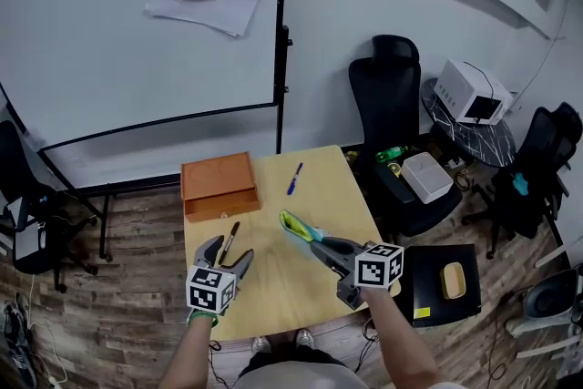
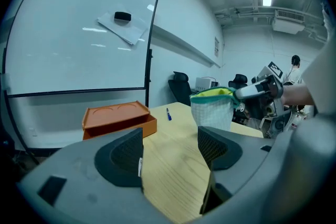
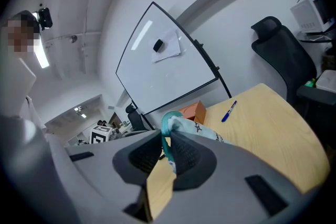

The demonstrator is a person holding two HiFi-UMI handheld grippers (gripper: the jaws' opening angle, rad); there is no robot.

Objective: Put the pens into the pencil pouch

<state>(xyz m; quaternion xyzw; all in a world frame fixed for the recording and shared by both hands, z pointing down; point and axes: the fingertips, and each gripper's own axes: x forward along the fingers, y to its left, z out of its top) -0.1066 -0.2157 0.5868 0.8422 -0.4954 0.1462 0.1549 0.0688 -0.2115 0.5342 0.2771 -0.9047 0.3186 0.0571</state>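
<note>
While the pouch (image 1: 299,227) is clamped by the right gripper (image 1: 319,248) over the table (image 1: 291,287), the left gripper (image 1: 229,251) is held open-jawed, empty
A black pen (image 1: 231,239) is seen just beside the left gripper, a blue pen (image 1: 295,179) near the box (image 1: 219,182)

The table (image 1: 282,282) has a pale, matt wood-grain top, and at its far edge the orange box (image 1: 219,182) looks smooth and matt. Above the table, the pencil pouch (image 2: 212,113) is soft cloth, a white woven mesh with a teal fabric rim, and the left gripper (image 2: 170,147) is dull grey plastic with finely cross-hatched pads (image 2: 128,157). Behind the table, the whiteboard (image 1: 137,32) is glossy and catches the ceiling lights.
</note>
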